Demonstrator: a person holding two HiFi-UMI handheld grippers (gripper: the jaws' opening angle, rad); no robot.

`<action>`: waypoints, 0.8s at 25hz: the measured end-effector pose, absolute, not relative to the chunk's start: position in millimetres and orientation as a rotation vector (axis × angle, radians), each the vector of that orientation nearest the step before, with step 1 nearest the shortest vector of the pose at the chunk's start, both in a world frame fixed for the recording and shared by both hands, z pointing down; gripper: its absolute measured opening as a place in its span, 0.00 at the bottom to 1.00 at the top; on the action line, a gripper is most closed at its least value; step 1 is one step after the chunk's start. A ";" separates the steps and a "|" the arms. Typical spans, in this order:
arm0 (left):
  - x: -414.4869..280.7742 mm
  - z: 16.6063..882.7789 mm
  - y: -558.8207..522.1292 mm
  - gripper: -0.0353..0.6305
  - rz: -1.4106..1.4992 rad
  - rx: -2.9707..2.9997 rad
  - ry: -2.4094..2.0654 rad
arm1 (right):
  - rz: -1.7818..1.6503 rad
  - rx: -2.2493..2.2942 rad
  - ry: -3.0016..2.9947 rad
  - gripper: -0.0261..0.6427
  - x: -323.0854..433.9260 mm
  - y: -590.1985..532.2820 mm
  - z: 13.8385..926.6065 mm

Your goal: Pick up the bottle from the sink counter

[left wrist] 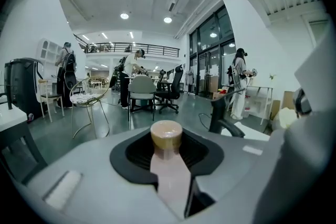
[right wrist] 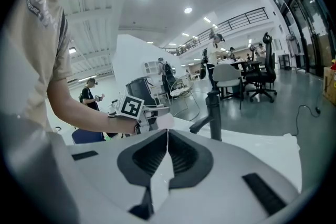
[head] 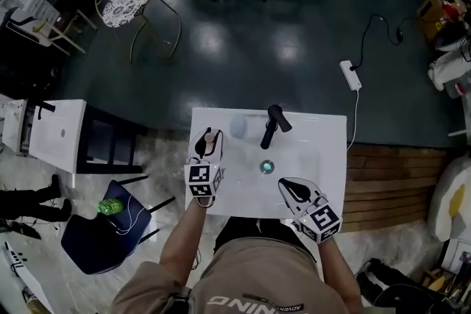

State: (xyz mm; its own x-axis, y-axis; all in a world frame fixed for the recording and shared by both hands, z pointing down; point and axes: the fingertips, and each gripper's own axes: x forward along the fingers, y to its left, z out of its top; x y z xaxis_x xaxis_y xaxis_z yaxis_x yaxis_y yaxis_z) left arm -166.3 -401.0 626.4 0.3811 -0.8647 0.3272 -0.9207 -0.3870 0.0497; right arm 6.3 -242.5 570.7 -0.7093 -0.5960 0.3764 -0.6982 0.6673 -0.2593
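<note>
Jaws of your left gripper gripped the upright bottle near the sink counter's left edge, while your right gripper, closed and empty, was farther away.

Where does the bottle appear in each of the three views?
Head view: left of centre, the bottle is between the fingers of the left gripper.
Left gripper view: centre, bottle clamped between the fingers, tan cap on top.
Right gripper view: probably the pale shape left of centre, by the left gripper; hard to confirm.
Shared landmark: the black faucet, in all three.
</note>
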 end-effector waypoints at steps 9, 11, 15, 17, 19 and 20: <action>-153.1 564.2 -354.9 0.24 0.330 2.458 -1.559 | 0.482 0.998 -2.687 0.06 10.9 -236.9 542.7; -150.3 549.9 -347.4 0.24 0.305 2.455 -1.552 | 0.461 1.010 -2.700 0.06 16.2 -239.2 535.8; -143.3 519.9 -334.0 0.24 0.267 2.463 -1.524 | 0.418 1.045 -2.719 0.06 25.9 -242.9 522.9; -137.8 504.5 -329.1 0.24 0.270 2.498 -1.511 | 0.394 1.051 -2.727 0.06 29.4 -244.3 517.9; -131.8 490.6 -323.6 0.24 0.275 2.531 -1.491 | 0.374 1.058 -2.731 0.06 33.0 -244.4 514.0; -128.3 484.4 -320.7 0.24 0.281 2.546 -1.479 | 0.366 1.061 -2.732 0.06 35.1 -244.2 512.2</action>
State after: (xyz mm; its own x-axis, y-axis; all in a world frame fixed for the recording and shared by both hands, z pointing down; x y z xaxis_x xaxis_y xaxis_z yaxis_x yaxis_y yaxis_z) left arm -128.3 -320.7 484.4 0.4864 -0.8360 0.2539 -0.8709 -0.4875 0.0632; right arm 35.1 -244.2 512.2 -0.7264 -0.6357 0.2610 -0.6820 0.7135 -0.1603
